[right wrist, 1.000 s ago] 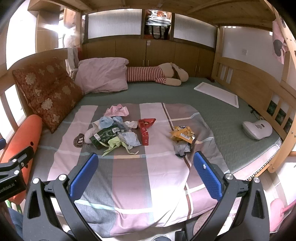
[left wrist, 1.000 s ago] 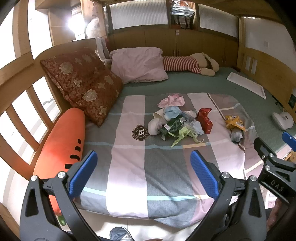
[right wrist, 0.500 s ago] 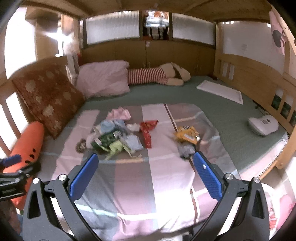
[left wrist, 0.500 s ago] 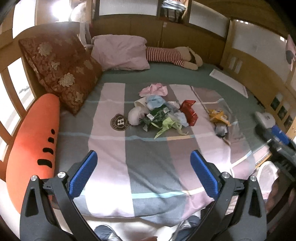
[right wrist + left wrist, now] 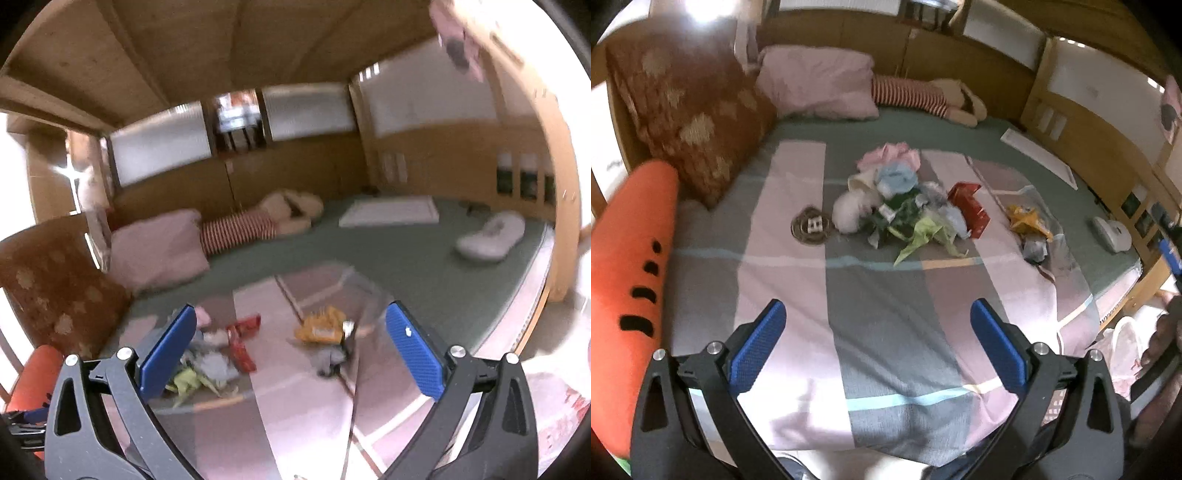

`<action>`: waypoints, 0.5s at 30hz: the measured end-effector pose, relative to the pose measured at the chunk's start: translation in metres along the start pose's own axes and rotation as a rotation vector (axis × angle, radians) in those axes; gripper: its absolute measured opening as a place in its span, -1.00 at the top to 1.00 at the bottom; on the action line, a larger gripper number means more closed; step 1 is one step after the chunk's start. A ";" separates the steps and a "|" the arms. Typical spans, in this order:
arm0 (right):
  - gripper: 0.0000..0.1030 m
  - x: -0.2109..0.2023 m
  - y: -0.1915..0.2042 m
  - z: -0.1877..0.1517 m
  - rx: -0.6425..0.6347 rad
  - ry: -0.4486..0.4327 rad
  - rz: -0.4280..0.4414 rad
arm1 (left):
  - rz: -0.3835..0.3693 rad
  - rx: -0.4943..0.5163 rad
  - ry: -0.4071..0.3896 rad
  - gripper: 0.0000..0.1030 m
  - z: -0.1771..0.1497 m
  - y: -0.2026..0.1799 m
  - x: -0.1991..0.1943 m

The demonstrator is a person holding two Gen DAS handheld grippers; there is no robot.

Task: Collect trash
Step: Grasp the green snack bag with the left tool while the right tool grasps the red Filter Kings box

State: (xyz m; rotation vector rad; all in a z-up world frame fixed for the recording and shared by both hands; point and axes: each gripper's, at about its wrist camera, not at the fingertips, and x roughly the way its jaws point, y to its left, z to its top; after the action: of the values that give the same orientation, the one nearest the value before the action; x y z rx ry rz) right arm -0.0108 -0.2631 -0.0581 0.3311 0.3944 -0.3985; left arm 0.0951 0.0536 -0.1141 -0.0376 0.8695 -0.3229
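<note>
The heap of crumpled wrappers (image 5: 905, 206) on the striped pink-and-grey bedspread (image 5: 886, 314) is seen mid-frame, well ahead of the wide-open, empty left gripper (image 5: 877, 338), while the right gripper (image 5: 290, 350), equally spread and empty, is framed around the crumpled yellow snack bag (image 5: 321, 326).

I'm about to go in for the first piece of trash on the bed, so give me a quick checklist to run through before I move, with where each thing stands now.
1. Left gripper open and empty: ok.
2. Right gripper open and empty: ok.
3. Trash pile in view and unobstructed on the striped blanket: ok.
4. Yellow wrapper lying apart from the pile, roughly ahead of the right gripper: ok.
5. Grippers close enough to grasp: not ok, both sit well short of the trash.
6. Somewhere to put the trash: cannot tell, no clear bin or bag shows in either view.
</note>
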 end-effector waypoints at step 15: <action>-0.95 0.167 0.106 0.028 -0.144 0.299 0.208 | -0.004 0.101 -0.116 -0.93 0.081 -0.012 0.064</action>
State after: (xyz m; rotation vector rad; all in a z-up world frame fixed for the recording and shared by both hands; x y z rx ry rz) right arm 0.1854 -0.2332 -0.0810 0.2881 0.6710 -0.1146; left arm 0.1918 0.0151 -0.1076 0.0355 0.7371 -0.3641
